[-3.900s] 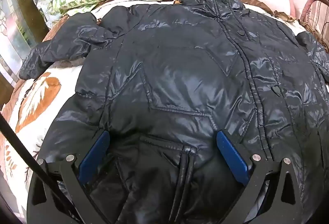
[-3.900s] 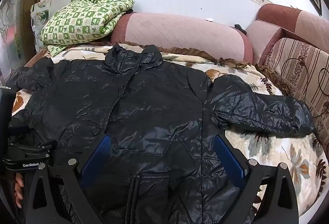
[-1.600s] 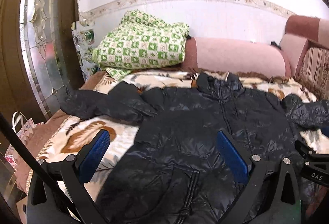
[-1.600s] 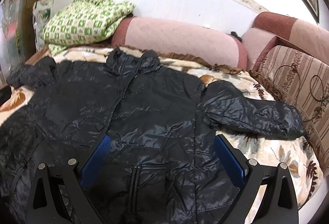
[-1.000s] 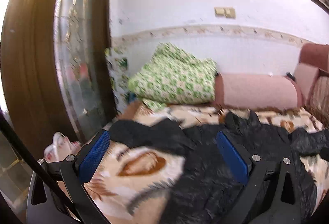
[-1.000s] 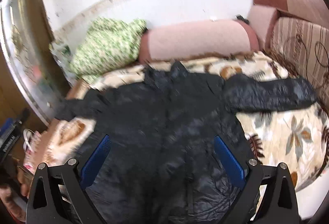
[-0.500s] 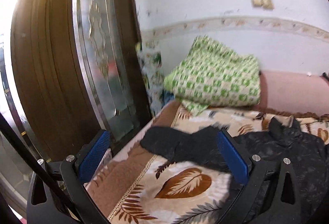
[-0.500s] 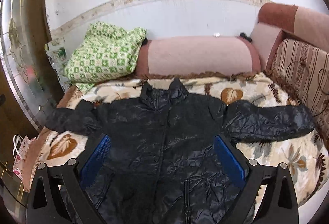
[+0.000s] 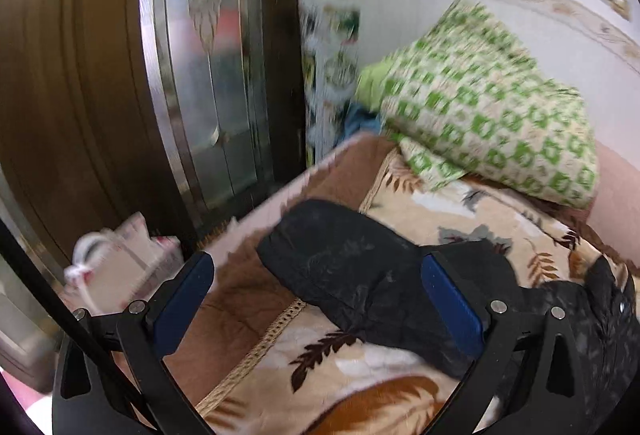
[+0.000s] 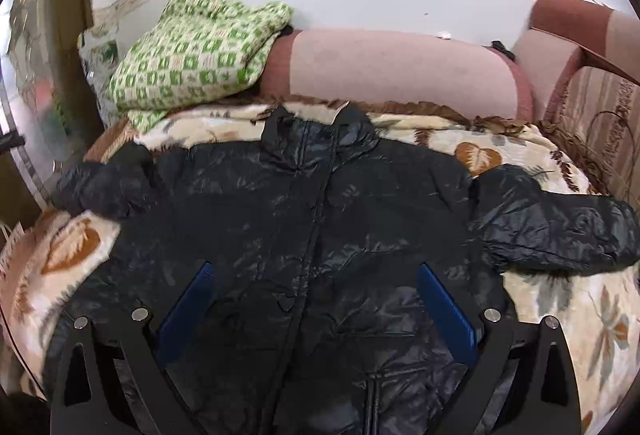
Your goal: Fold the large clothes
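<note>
**Jacket flat on bed, both grippers released**

Your black puffer jacket (image 10: 320,235) lies face up on the bed (image 10: 580,315), spread across a plush blanket (image 10: 72,247) printed with cream and brown leaves. The shell is glossy, crinkled and quilted in stitched panels. A closed front placket runs from the standing collar (image 10: 316,131) down toward the hem, which is nearest you. Both sleeves extend outward: one sleeve (image 10: 556,227) lies puffed and rounded over the blanket on the right of the right wrist view; the other sleeve (image 9: 344,267) ends near the blanket's brown border with its braided trim.

Your left gripper (image 9: 316,307) is spread wide and holds nothing. Its blue, ribbed fingers (image 9: 182,299) frame the sleeve end from above; contact cannot be determined. That view is blurred.

Your right gripper (image 10: 316,311) is likewise spread and empty, positioned over the jacket's lower front, its fingers (image 10: 444,311) on either side of the placket.

Behind the jacket, a pink cylindrical bolster (image 10: 396,71) lies along the wall. A folded green-and-cream checked quilt (image 10: 192,55) rests against the bolster's end.
</note>
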The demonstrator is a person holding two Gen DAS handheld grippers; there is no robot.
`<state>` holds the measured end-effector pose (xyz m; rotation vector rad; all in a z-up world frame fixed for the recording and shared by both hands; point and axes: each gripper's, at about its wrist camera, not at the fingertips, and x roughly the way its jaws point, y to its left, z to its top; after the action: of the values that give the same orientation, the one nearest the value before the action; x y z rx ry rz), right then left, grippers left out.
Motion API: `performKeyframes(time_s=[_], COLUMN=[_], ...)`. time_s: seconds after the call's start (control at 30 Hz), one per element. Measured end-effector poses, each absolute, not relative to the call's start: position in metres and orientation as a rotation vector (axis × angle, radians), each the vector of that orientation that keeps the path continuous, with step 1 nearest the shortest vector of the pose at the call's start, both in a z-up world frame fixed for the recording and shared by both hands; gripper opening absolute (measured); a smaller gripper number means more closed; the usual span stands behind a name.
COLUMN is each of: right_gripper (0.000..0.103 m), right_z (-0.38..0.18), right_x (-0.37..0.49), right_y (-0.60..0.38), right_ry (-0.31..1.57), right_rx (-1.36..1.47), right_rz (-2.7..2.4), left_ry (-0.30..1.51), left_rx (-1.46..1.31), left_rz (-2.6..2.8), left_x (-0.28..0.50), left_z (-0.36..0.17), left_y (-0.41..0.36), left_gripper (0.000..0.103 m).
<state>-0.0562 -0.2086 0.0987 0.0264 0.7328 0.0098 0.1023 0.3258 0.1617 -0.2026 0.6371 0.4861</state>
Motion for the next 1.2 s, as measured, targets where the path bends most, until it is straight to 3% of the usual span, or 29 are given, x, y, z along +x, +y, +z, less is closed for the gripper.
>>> performKeyframes(time_s=[0.07,0.3,0.57,0.63,0.7,0.8,1.03,1.2], right_gripper=[0.101,0.101,0.101,0.101,0.101,0.101,0.101,0.101], right_z=[0.087,0.062,0.038,0.032,0.028,0.028,0.050,0.069], right_x=[-0.051,-0.038,-0.027,-0.024,-0.022,-0.022,-0.033,-0.039], right_y=[-0.210,-0.215,-0.216,-0.218,-0.222,-0.224,-0.230,-0.245], right_ry=[0.763,0.819,0.895,0.923,0.942,0.945,0.877,0.819], right_rx=[0.021,0.036,0.054,0.067,0.087,0.093,0.087,0.129], right_rz=[0.016,0.018,0.030,0.032,0.029,0.025,0.023,0.002], left_ry=[0.690,0.807,0.837,0.834,0.844,0.848,0.729,0.655], left_rx=[-0.268,-0.564,-0.578,-0.579,-0.567,-0.551,-0.391,-0.319], left_rz=[0.475,0.440,0.466,0.493,0.540,0.562,0.431,0.141], left_x=[0.125,0.163,0.190,0.193,0.196,0.197,0.185,0.165], left_z=[0.140,0.054,0.018,0.018,0.023,0.037,0.126,0.188], left_y=[0.349,0.419,0.427,0.427,0.426,0.421,0.335,0.216], left_gripper=[0.102,0.085,0.083,0.075,0.037,0.016,0.012,0.011])
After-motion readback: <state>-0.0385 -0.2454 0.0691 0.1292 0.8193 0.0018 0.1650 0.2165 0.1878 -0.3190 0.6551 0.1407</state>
